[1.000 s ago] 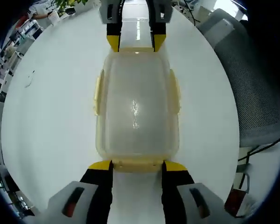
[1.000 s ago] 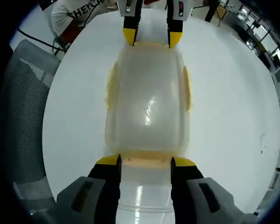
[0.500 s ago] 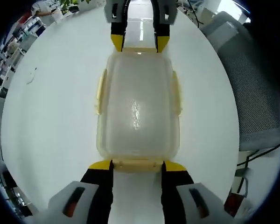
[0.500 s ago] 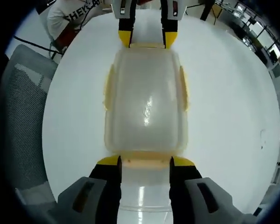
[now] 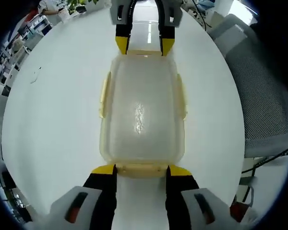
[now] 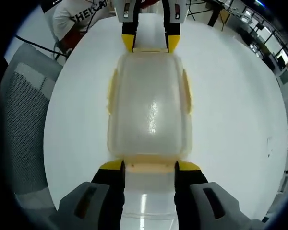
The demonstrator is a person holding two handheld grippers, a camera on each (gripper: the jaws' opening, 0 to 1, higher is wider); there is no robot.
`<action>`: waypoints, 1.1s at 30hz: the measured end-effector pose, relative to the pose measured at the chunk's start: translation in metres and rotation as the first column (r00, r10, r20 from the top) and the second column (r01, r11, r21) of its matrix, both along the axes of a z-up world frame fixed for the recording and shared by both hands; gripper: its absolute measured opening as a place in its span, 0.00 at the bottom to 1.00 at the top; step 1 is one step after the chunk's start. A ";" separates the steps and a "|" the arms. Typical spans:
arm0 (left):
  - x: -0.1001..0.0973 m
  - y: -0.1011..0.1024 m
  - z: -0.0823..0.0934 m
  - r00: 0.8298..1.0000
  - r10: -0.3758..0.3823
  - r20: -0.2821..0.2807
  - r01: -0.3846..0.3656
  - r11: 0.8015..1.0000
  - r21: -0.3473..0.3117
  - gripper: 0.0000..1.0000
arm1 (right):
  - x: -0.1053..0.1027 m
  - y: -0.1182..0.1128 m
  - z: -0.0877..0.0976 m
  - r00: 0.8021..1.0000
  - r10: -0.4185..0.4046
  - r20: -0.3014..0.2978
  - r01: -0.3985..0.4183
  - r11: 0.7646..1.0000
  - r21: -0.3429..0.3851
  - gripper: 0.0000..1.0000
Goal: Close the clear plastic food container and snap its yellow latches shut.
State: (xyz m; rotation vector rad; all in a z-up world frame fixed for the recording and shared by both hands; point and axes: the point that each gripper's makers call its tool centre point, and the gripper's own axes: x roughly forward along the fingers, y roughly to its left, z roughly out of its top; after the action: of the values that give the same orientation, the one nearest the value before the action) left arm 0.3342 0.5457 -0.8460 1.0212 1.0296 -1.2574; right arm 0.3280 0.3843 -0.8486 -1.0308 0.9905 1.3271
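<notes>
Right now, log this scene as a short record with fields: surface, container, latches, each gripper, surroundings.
surface: round white table
container: clear plastic food container, lid on, lying between the two grippers
latches: yellow latches on all four sides; long-side latch looks folded against the wall; whether each is snapped cannot be told
left gripper: jaws open, tips at the near short-end latch
right gripper: jaws open, tips at the opposite short-end latch
surroundings: grey mesh chair beside the table
</notes>
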 end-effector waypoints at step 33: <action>0.003 0.000 0.049 0.999 0.036 0.019 -0.035 0.999 -0.037 0.35 | 0.005 0.000 0.045 1.000 0.013 0.012 -0.014 0.997 0.078 0.37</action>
State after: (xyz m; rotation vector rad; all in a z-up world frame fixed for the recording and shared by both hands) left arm 0.3376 0.5460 -0.7966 0.9813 1.0023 -1.2313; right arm 0.3328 0.3846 -0.8040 -0.9865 0.9180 1.3592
